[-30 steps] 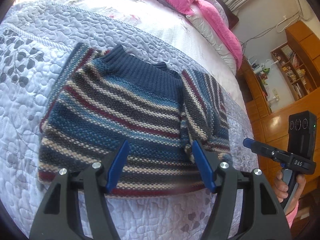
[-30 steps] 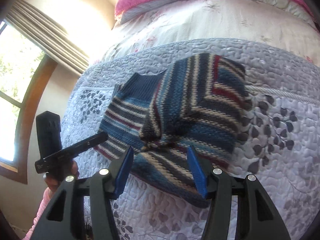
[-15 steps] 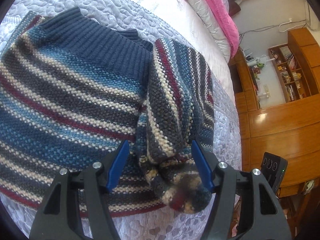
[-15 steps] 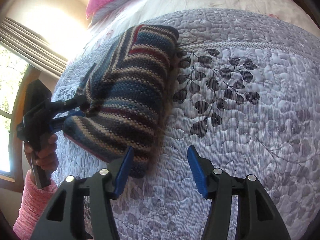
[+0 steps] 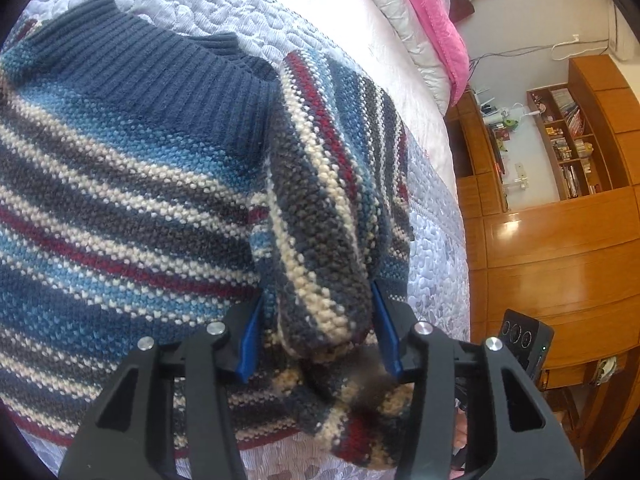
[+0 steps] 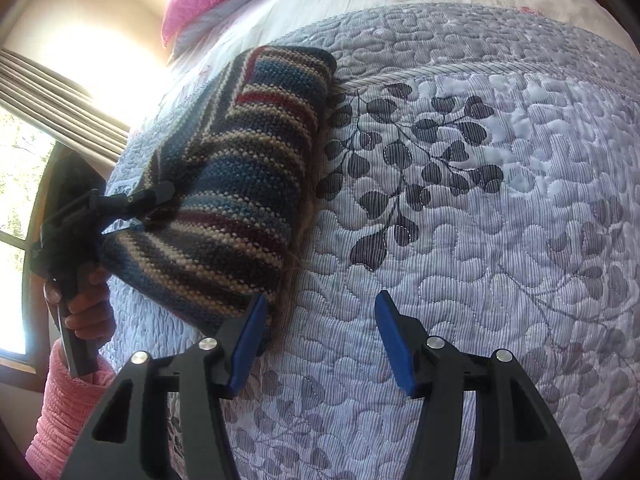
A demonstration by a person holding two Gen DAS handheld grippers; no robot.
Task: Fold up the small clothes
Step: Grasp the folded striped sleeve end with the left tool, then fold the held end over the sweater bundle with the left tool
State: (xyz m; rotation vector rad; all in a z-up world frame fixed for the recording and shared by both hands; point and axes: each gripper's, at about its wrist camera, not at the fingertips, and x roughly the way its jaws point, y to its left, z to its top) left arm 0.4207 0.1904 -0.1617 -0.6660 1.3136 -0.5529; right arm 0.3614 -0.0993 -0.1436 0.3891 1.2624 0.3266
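left tongs [image 5: 316, 330] gripping, right tongs [image 6: 320, 340] spread

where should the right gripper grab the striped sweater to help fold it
Take the striped sweater at its near bottom corner, beside the right gripper, which is open over the quilt. Come in low from the quilt side: that edge is thick, free and unobstructed. The left gripper already straddles the folded sleeve.

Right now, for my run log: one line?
left hand-held gripper: around sweater sleeve | right hand-held gripper: open, empty, over quilt
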